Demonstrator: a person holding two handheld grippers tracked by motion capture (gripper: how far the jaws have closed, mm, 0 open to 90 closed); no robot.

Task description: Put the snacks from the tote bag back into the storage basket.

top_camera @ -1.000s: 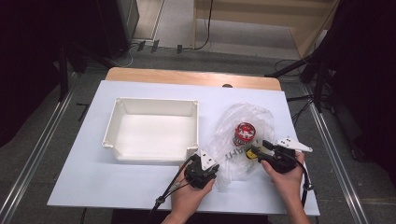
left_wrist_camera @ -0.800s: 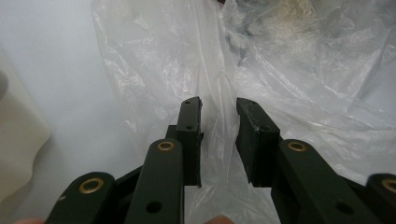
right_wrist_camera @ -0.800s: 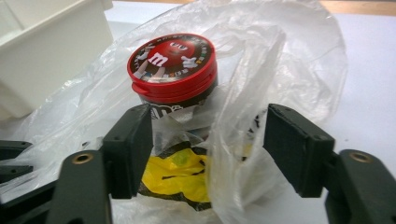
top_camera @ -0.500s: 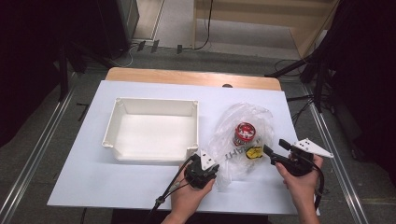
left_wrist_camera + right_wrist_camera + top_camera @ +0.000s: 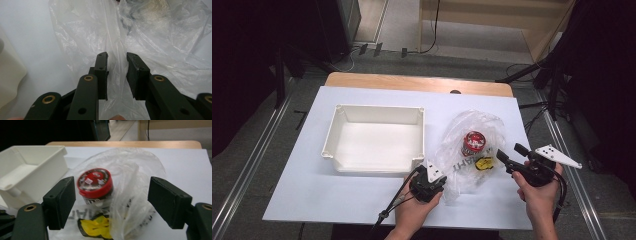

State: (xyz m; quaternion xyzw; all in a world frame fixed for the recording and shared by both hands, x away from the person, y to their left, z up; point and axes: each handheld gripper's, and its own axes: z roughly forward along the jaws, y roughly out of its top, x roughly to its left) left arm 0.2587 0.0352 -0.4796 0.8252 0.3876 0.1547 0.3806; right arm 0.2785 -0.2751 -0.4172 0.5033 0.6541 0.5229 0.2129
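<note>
The left gripper (image 5: 435, 178) sat low on the white tabletop (image 5: 292, 195), its matte black jaws a narrow gap apart with a thin fold of the crinkled, clear plastic bag (image 5: 117, 50) running up between them; I could not tell whether the pads actually pinched that film. The right gripper (image 5: 511, 156), held in the person's right hand (image 5: 539, 192) at the bag's far side, had its blocky black jaws spread wide, gripping nothing and pointing at the bag's contents. Inside the glossy, wrinkled bag (image 5: 472, 145) stood a short round jar with a red screw lid (image 5: 95, 185), upright, and just beside it towards the person lay a small yellow and black crumpled packet (image 5: 96, 227). The bag lay flat on the table, right of a white rectangular plastic tray (image 5: 339, 150) with smooth walls and rounded corners, near it. Beyond the white surface ran a strip of pale wooden table edge (image 5: 412, 82).
</note>
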